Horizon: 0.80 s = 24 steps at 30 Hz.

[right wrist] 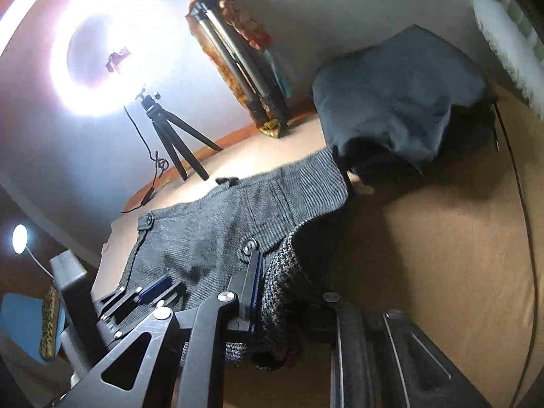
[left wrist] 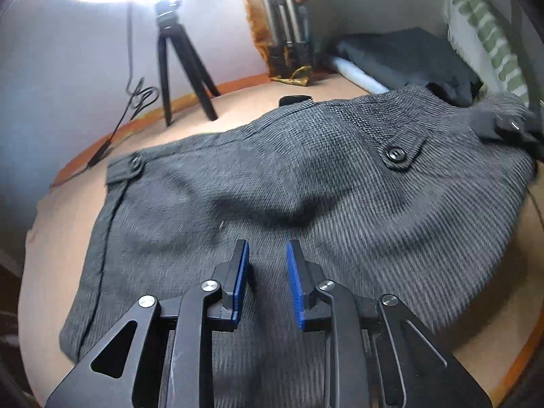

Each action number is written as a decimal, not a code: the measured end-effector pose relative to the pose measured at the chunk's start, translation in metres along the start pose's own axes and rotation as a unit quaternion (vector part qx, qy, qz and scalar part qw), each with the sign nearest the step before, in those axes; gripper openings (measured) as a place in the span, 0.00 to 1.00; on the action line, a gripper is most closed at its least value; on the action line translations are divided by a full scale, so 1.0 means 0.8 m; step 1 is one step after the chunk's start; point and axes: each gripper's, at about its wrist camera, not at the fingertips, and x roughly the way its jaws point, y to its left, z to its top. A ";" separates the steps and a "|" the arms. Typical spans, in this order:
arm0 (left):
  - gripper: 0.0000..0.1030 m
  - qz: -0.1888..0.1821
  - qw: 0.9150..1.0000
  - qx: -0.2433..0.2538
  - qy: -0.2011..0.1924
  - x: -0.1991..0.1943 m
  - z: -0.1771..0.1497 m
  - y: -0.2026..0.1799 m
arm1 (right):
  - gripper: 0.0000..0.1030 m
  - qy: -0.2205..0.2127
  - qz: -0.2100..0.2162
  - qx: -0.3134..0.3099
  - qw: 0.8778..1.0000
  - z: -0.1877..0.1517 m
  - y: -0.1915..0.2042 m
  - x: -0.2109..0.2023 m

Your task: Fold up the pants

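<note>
Surface point(left wrist: 238, 102), tan with an orange rim, carries everything you are working on; its far edge meets a pale wall.

Pants point(left wrist: 272, 183), grey woven, lie spread across the middle of the surface, reaching from near its left edge to its right side; the cloth is rumpled, with a deep crease at centre; two buttoned tabs show, one button point(left wrist: 395, 154) toward the right, another at the left end.

Dark folded cloth point(left wrist: 408, 57) sits at the far right corner, just beyond the pants; in the right wrist view it bulges over the pants' far end.

Ring light on a black tripod point(left wrist: 183, 68) stands at the far left edge, glaring; its cable trails along the rim; a second, silver tripod point(left wrist: 282, 17) leans on the wall at the far edge.

Your left tool point(left wrist: 267, 248) hangs low over the near part of the pants, blue pads spread, nothing between them; whether the tips touch the cloth, I cannot tell.

Your right tool point(right wrist: 263, 272) is pressed together on a bunched fold of the pants at their right edge, lifting it off the surface; only one finger point(right wrist: 250, 285) shows plainly, the other is buried in cloth.
</note>
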 end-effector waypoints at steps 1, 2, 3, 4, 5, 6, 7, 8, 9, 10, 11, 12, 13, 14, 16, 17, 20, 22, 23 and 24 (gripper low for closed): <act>0.22 -0.001 1.000 -0.002 0.000 -0.007 -0.007 0.004 | 0.16 -0.005 0.000 -0.007 1.000 0.003 0.005 -0.002; 0.22 -0.004 1.000 -0.003 0.002 -0.012 -0.013 0.007 | 0.16 -0.010 0.001 -0.013 1.000 0.007 0.012 -0.005; 0.22 -0.006 1.000 -0.003 0.004 -0.017 -0.020 0.010 | 0.15 -0.016 0.003 -0.022 1.000 0.011 0.019 -0.008; 0.22 -0.008 1.000 -0.006 0.006 -0.021 -0.028 0.014 | 0.15 -0.022 0.006 -0.030 0.999 0.014 0.027 -0.012; 0.22 -0.012 1.000 -0.011 0.009 -0.024 -0.033 0.019 | 0.15 -0.031 0.007 -0.045 0.998 0.018 0.039 -0.016; 0.22 -0.017 1.000 -0.019 0.012 -0.028 -0.039 0.025 | 0.15 -0.037 0.008 -0.055 0.998 0.020 0.047 -0.019; 0.22 -0.020 0.999 -0.030 0.013 -0.032 -0.045 0.033 | 0.14 -0.045 0.009 -0.071 0.996 0.022 0.060 -0.023; 0.22 -0.023 0.999 -0.041 0.015 -0.035 -0.049 0.040 | 0.13 -0.050 0.010 -0.084 0.995 0.024 0.071 -0.024; 0.22 -0.027 0.998 -0.056 0.015 -0.039 -0.053 0.050 | 0.12 -0.054 0.013 -0.099 0.994 0.025 0.083 -0.026; 0.22 -0.028 0.997 -0.071 0.013 -0.044 -0.057 0.062 | 0.11 -0.057 0.016 -0.110 0.992 0.025 0.093 -0.026; 0.22 -0.026 0.996 -0.080 0.011 -0.048 -0.061 0.071 | 0.11 -0.059 0.017 -0.121 0.991 0.026 0.104 -0.026; 0.22 -0.020 0.996 -0.089 0.009 -0.052 -0.064 0.082 | 0.10 -0.060 0.020 -0.133 0.989 0.026 0.115 -0.024; 0.22 -0.013 0.995 -0.101 0.006 -0.055 -0.068 0.096 | 0.09 -0.061 0.021 -0.147 0.987 0.025 0.128 -0.022; 0.22 -0.009 0.994 -0.113 0.007 -0.056 -0.071 0.108 | 0.09 -0.062 0.019 -0.158 0.985 0.024 0.136 -0.020; 0.22 -0.001 0.990 -0.139 0.010 -0.057 -0.080 0.136 | 0.09 -0.064 0.017 -0.184 0.981 0.020 0.158 -0.016; 0.22 0.003 0.989 -0.149 0.014 -0.056 -0.085 0.145 | 0.08 -0.063 0.020 -0.195 0.979 0.018 0.171 -0.013; 0.22 0.010 0.984 -0.178 0.022 -0.051 -0.101 0.175 | 0.07 -0.059 0.028 -0.215 0.974 0.013 0.201 -0.005; 0.22 0.008 0.981 -0.190 0.022 -0.052 -0.107 0.188 | 0.07 -0.056 0.034 -0.230 0.971 0.008 0.224 0.003; 0.22 0.007 0.980 -0.196 0.019 -0.055 -0.110 0.193 | 0.07 -0.053 0.038 -0.235 0.970 0.005 0.235 0.008; 0.22 0.003 0.980 -0.200 0.014 -0.060 -0.110 0.197 | 0.07 -0.051 0.041 -0.239 0.969 0.002 0.244 0.013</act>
